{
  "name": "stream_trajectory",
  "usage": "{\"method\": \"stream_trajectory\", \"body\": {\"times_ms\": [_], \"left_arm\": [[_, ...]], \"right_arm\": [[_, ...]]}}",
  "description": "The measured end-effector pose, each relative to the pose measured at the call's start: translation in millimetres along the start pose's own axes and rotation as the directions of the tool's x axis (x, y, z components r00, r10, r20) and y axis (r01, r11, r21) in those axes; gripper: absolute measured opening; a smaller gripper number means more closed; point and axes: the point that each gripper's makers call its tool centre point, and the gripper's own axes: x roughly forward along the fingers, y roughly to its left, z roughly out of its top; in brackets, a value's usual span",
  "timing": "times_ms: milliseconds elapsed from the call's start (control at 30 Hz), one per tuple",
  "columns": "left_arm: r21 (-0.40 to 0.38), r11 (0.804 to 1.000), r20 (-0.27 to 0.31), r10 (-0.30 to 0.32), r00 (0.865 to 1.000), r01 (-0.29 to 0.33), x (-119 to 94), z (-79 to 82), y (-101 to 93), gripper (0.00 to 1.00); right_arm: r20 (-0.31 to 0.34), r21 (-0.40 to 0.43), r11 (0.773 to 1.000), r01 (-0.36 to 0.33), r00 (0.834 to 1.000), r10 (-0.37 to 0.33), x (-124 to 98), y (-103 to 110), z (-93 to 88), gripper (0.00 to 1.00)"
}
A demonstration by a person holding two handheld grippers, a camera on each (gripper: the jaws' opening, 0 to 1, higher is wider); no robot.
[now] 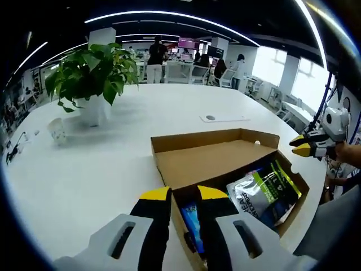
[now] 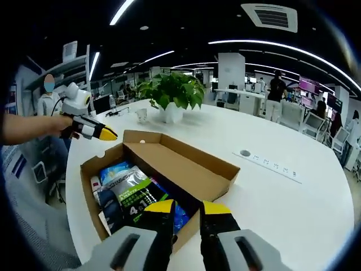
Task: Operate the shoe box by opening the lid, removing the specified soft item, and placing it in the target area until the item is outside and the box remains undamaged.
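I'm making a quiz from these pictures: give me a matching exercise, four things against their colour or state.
Things:
1. shoe box
2. potted plant
3. silver packet
4. table

Descriptions:
A. white, round-edged
B. green leaves, white pot
C. lying inside the box
D. brown cardboard, lid open

Pairs: 1-D, 2-B, 3-C, 4-A

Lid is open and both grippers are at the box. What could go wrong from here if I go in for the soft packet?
The left gripper straddles the shoe box wall with narrow jaws; pulling up there could tear the cardboard. The grey-green packet lies packed against a blue packet, so a grab might drag both out. The box end sits near the table edge, so a tug could slide it off.
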Motion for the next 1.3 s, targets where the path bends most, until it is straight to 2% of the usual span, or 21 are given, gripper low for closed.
{"method": "stream_trajectory", "body": {"times_ms": [367,600,900,1133,1300], "left_arm": [[0.01,0.998,-0.036,-0.058,0.998,0.058,2.5,-22.5,-34.8,0.18],[0.009,0.996,-0.079,-0.093,0.993,0.093,4.6,-38.6,-53.9,0.19],[-0.005,0.991,-0.153,-0.135,0.979,0.136,10.8,-59.0,-72.3,0.19],[-0.044,0.985,-0.175,-0.171,0.97,0.166,12.4,-66.3,-78.8,0.2],[-0.063,0.978,-0.191,-0.209,0.959,0.2,15.1,-71.2,-87.2,0.2]], "right_arm": [[-0.039,0.024,0.998,-0.066,0.997,0.067,12.6,18.4,-9.5,0.17],[-0.05,0.038,0.997,-0.07,0.996,0.072,22.6,20.4,-12.7,0.18],[-0.083,0.047,0.997,-0.064,0.994,0.068,38.7,22.2,-18.8,0.2],[-0.094,0.05,0.996,-0.067,0.993,0.072,45.0,21.7,-17.7,0.21],[-0.135,0.015,0.997,-0.07,0.988,0.071,49.3,22.9,-19.4,0.22]]}}
